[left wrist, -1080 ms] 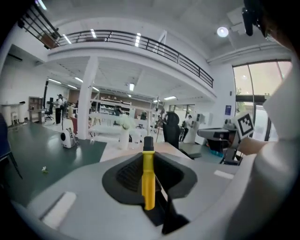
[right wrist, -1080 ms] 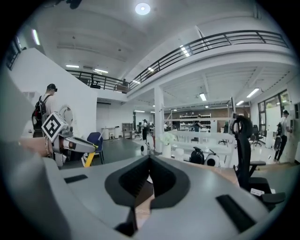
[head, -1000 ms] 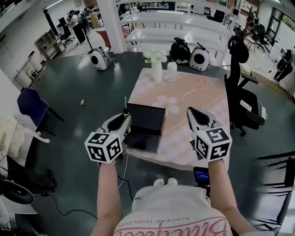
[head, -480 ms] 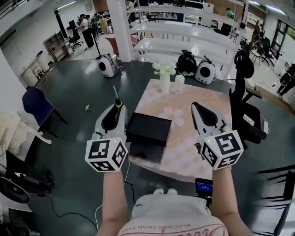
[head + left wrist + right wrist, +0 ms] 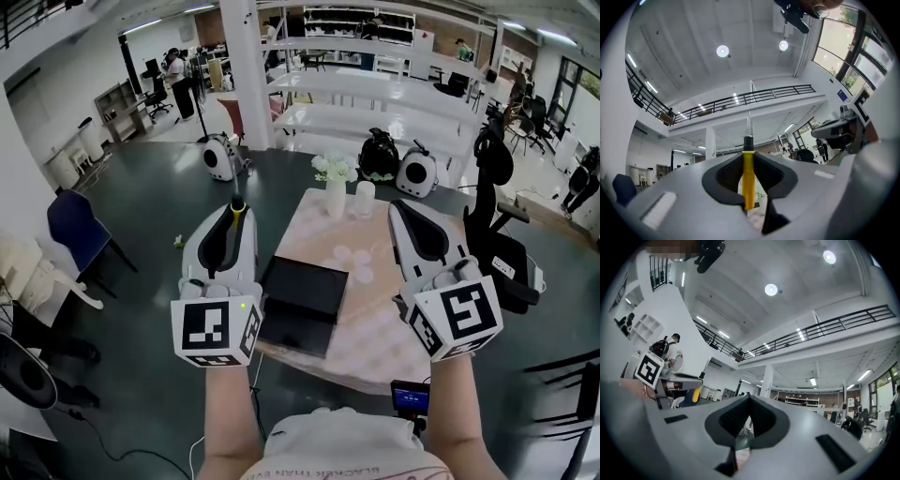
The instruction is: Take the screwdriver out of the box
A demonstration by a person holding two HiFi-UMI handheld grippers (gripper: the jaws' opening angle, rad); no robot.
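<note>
My left gripper (image 5: 233, 212) is shut on a yellow-handled screwdriver (image 5: 237, 203), held high above the table's left edge and clear of the box. In the left gripper view the yellow handle (image 5: 748, 176) sits clamped between the jaws, and its black collar and thin shaft (image 5: 749, 129) point up toward the ceiling. The black box (image 5: 304, 290) lies open on the pink table (image 5: 394, 323), below and between my hands. My right gripper (image 5: 400, 210) hovers over the table's right part, its jaws (image 5: 749, 397) shut with nothing in them.
A white vase of flowers (image 5: 336, 190) and a white cup (image 5: 366, 195) stand at the table's far edge. A black office chair (image 5: 499, 246) is right of the table and a blue chair (image 5: 67, 217) far left. Bags (image 5: 409, 171) sit on the floor beyond.
Both grippers have risen well above the table and tipped upward. The screwdriver rose with the left gripper, away from the box.
</note>
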